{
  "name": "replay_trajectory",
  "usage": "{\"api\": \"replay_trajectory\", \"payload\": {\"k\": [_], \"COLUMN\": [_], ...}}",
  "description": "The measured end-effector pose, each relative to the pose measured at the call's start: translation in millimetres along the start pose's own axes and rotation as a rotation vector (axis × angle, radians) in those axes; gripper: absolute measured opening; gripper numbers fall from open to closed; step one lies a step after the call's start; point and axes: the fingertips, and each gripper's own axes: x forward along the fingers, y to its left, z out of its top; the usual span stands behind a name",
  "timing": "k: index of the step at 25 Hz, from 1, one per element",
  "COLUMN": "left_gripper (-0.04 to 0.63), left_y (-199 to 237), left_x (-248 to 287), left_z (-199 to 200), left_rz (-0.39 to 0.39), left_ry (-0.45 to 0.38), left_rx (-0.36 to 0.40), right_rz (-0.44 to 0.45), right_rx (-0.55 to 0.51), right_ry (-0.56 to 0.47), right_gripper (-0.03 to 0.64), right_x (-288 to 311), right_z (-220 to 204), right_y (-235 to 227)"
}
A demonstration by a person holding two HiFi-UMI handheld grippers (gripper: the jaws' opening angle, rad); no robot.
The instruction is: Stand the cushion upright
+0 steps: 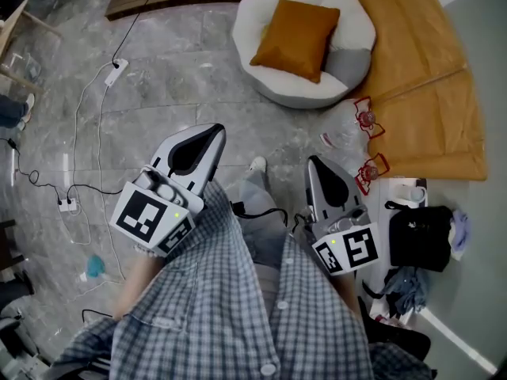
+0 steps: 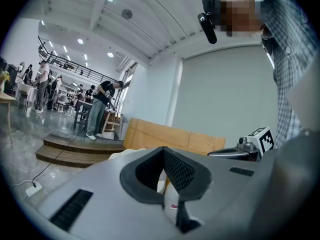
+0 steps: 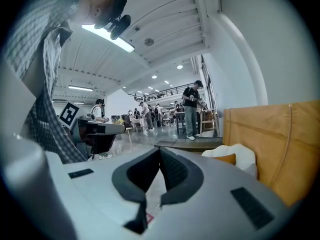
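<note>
no legible text or numbers, coded square marker on left cube (image 1: pixel 150 214), right cube (image 1: pixel 349 249)

I hold my white, black-padded left gripper (image 1: pixel 211 136) and matching right gripper (image 1: pixel 315 165) out before me, side by side. Both pairs of jaws are pressed together, empty.

Your cushion (image 1: pixel 295 38) is square, plump and rust-orange, with a plain cover. It lies in the hollow of the round white seat (image 1: pixel 257 22), broad face up, turned a little askew so that one corner points toward the seat's near rim. It sits toward the seat's right side. In your right gripper view only a low orange strip (image 3: pixel 225 158) shows above the white rim.
</note>
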Motion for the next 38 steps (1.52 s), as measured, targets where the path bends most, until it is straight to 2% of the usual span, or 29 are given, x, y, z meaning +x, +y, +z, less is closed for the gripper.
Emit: {"api": "replay_trajectory", "payload": {"k": [8, 14, 23, 34, 38], "left_gripper": [0.006, 0.006, 0.006, 0.006, 0.006], "left_y": [25.2, 37.3, 57.2, 76.6, 92.8], "left_x": [73.2, 114.7, 143.7, 167.8, 185.7], "left_z": [21.1, 26.5, 37.8, 51.2, 55.9], "left_rz": [0.036, 0.067, 0.138, 0.100, 0.055], "left_ry": [-0.020, -0.007, -0.003, 0.011, 0.028], "left_rx": [-0.018, 0.013, 0.020, 0.030, 0.068], "right_rz": [0.045, 0.067, 0.110, 0.042, -0.026], "right_rx": [-0.028, -0.039, -0.022, 0.023, 0.057], "right_ry": [0.002, 0.006, 0.015, 0.005, -0.025], "right_gripper": [0.006, 0.006, 0.006, 0.006, 0.006], "right_x": [52.4, 84.6, 112.2, 125.3, 138.8], "right_z": [24.7, 35.1, 35.2, 32.2, 39.0], "right_y": [-66.3, -110.6, -146.7, -167.4, -181.7]}}
